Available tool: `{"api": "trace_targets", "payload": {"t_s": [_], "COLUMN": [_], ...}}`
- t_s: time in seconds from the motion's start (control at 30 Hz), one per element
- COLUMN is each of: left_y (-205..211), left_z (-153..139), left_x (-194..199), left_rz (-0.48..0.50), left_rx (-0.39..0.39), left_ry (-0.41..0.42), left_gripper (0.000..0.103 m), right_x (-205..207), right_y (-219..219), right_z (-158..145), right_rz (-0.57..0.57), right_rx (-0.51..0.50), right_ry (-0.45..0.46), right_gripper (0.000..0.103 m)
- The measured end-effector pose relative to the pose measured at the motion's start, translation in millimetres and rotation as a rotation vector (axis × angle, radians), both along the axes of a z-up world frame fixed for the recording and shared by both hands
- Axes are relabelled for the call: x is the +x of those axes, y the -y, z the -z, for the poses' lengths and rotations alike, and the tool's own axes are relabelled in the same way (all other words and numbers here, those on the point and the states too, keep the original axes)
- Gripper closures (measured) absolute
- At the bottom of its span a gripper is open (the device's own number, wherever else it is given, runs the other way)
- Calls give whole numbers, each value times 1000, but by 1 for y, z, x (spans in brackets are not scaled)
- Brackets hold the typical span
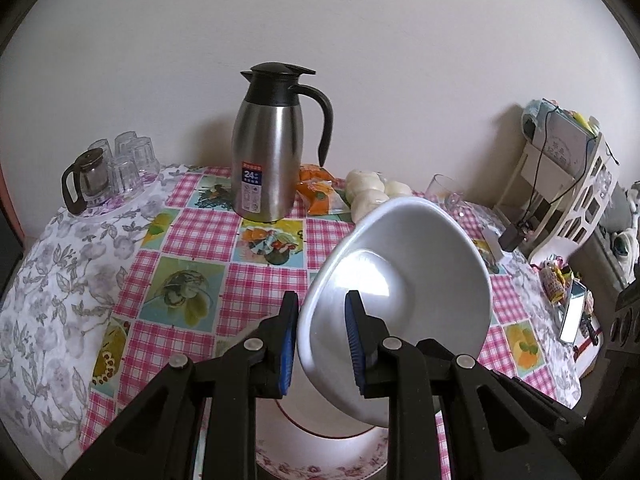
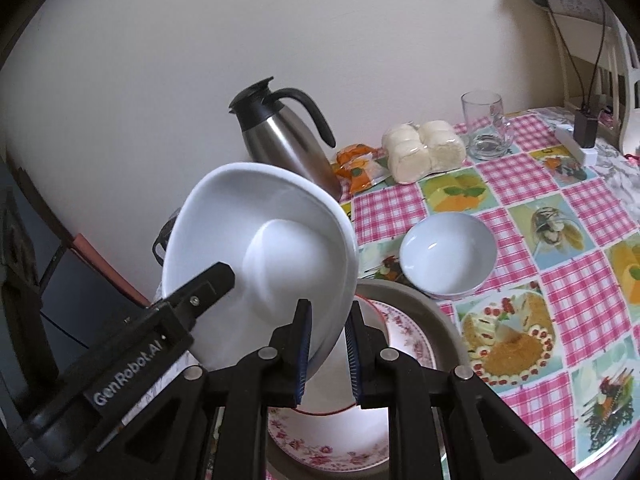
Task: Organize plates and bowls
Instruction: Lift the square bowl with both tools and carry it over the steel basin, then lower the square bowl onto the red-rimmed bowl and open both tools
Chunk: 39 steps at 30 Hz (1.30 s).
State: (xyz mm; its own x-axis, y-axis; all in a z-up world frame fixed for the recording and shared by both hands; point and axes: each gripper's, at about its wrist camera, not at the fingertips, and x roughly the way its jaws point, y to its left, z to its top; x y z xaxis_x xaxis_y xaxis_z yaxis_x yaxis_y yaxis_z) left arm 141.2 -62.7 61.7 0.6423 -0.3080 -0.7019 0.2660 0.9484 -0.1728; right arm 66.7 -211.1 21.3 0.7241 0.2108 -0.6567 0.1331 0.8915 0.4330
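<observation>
A large white bowl [image 1: 404,276] hangs tilted above a floral-rimmed plate [image 1: 320,456]. My left gripper [image 1: 322,342] is shut on its near rim, one finger inside and one outside. The same bowl shows in the right wrist view [image 2: 256,248], where my right gripper [image 2: 326,352] is shut on its opposite rim; the left gripper's finger [image 2: 200,292] reaches in from the left. The floral plate [image 2: 332,436] lies in a grey tray [image 2: 424,300] under the bowl. A small white bowl [image 2: 448,256] sits on the checked tablecloth to the right of the tray.
A steel thermos jug [image 1: 268,148] stands at the back by the wall. Orange snack packets [image 1: 320,192], wrapped white buns [image 2: 424,148] and a glass mug [image 2: 486,124] lie behind. Upturned glasses and a small teapot [image 1: 86,184] stand far left. A white rack [image 1: 568,184] is far right.
</observation>
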Motion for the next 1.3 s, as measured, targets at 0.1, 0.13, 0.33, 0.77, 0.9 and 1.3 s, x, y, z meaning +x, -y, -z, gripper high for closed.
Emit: {"api": "trace_targets", "payload": {"t_s": [0.1,0.13,0.33,0.77,0.9,1.3], "left_y": [5,6,7,-6,-6,-11], "left_z": [-3,-3,-6,2,8,40], "left_x": [-6,-7,-15,-20,-15,1], "left_rz": [-1,-2,-15,-48,-57,-75], "left_rx": [6,11,16,-28,-15,0], "left_ry": [5,4,2,-65,-93,-222], "left_gripper": [78,78,78,78,78,78], "right_x": [-5,-7,-15,-19,-15,-1], "right_y": [5,7,7,4,1,-6], "right_z": [0,0,-2,-6,-1,24], "right_rz": [0,-2,-13,-46,-50,-52], "right_rx": [14,16,-4,4,3,-4], "right_ry": [-1,-2,0,4,-13,-104], "right_gripper": [85,85,85,85,84,82]}}
